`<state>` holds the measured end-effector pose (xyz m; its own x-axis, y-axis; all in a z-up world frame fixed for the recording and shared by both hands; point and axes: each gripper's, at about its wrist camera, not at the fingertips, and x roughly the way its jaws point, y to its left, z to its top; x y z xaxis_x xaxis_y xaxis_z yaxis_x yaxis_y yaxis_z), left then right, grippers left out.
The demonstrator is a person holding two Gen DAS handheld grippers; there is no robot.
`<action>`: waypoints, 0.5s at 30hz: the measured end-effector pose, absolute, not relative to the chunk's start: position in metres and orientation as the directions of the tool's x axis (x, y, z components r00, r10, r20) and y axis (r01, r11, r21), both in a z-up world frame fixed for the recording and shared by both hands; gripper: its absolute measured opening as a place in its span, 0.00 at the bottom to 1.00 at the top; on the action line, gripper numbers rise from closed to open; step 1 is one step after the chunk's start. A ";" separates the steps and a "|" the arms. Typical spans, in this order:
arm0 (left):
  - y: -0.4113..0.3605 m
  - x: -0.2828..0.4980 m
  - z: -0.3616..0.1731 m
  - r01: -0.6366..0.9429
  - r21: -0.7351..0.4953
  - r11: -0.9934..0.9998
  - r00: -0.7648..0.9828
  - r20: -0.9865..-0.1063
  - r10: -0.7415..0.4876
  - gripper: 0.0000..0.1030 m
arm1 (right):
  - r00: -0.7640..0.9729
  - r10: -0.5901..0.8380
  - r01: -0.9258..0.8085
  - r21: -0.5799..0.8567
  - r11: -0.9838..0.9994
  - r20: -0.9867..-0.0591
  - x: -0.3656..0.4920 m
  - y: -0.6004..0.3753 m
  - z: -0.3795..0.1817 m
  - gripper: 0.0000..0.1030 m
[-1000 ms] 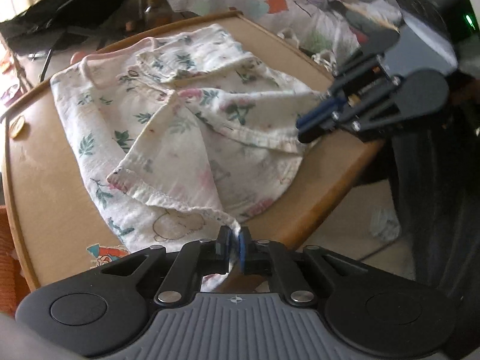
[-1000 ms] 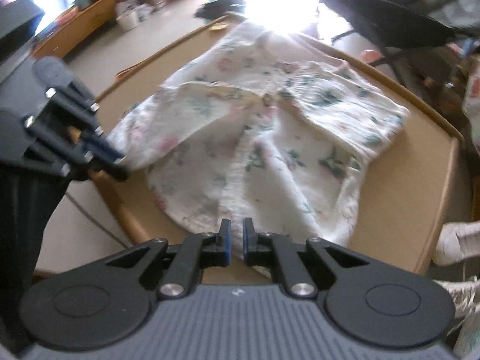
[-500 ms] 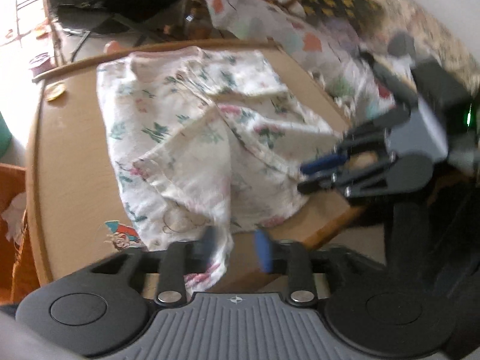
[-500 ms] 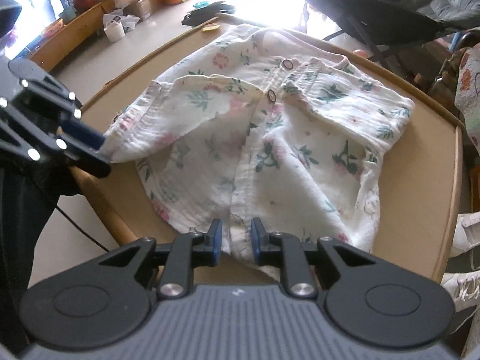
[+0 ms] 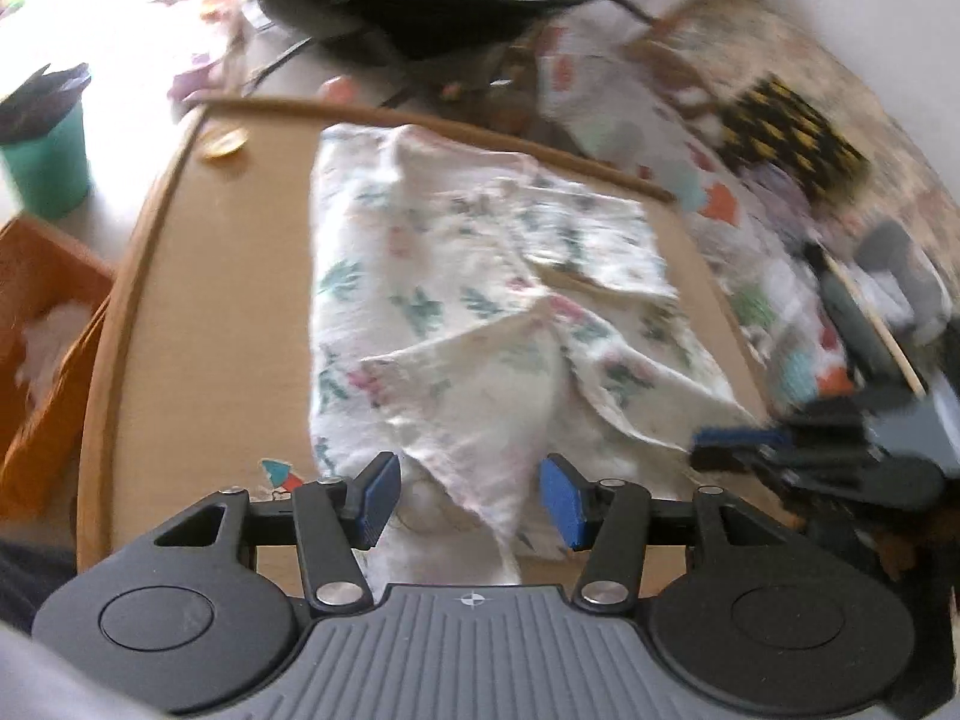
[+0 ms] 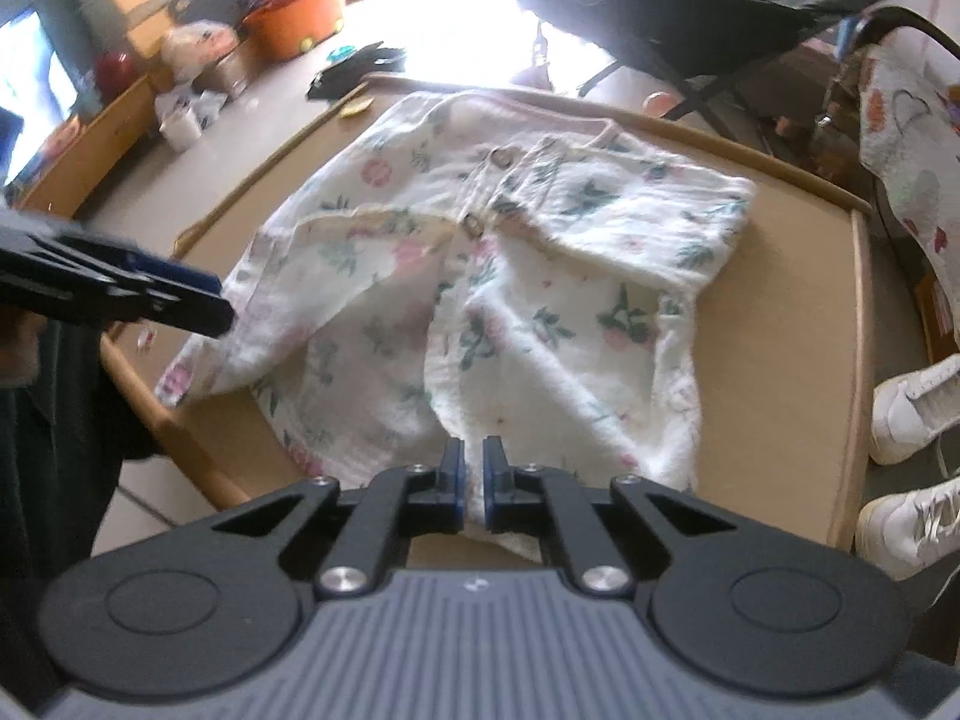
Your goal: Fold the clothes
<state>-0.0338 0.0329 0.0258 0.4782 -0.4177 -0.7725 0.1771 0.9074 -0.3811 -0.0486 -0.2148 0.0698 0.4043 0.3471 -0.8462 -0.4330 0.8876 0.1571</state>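
1. Two grippers work the near edge of the table [image 6: 792, 276], where a floral shirt [image 6: 516, 276] lies spread, buttons up, its hem hanging slightly over that edge.
2. The right gripper [image 6: 474, 474] is pinched nearly closed on the hem at the near edge; cloth sits between its pads.
3. The left gripper [image 5: 468, 495] has its jaws opening, about half wide; a hem corner lies loose between them, ungripped.
4. Judging by this, the step is a re-grip on the hem before a fold; the picture is blurred.
5. Next, the left jaws likely need to close on the hem corner; then both can lift it toward the far edge.
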 end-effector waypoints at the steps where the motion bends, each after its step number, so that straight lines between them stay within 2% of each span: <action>1: 0.031 -0.032 0.024 0.167 -0.378 0.910 0.483 -0.774 -0.410 0.48 | 0.411 0.346 -0.425 0.159 0.891 -0.843 -0.048 -0.216 0.071 0.06; 3: 0.027 -0.027 0.020 0.147 -0.365 0.919 0.491 -0.780 -0.388 0.48 | 0.419 0.342 -0.407 0.163 0.899 -0.841 -0.046 -0.220 0.072 0.06; 4: 0.025 -0.025 0.019 0.135 -0.355 0.925 0.492 -0.787 -0.373 0.44 | 0.421 0.340 -0.400 0.165 0.902 -0.841 -0.045 -0.222 0.072 0.06; 5: 0.023 -0.023 0.017 0.122 -0.344 0.931 0.493 -0.793 -0.358 0.31 | 0.424 0.338 -0.393 0.166 0.904 -0.840 -0.045 -0.223 0.072 0.06; 7: 0.022 -0.021 0.016 0.097 -0.332 0.938 0.502 -0.797 -0.334 0.16 | 0.427 0.335 -0.381 0.169 0.909 -0.840 -0.044 -0.226 0.072 0.06; 11: 0.026 -0.020 0.016 0.075 -0.331 0.941 0.532 -0.785 -0.318 0.07 | 0.434 0.329 -0.361 0.173 0.917 -0.839 -0.043 -0.232 0.071 0.06; 15: 0.026 -0.025 0.026 0.107 -0.318 0.942 0.582 -0.748 -0.319 0.03 | 0.443 0.330 -0.340 0.185 0.922 -0.833 -0.042 -0.237 0.071 0.06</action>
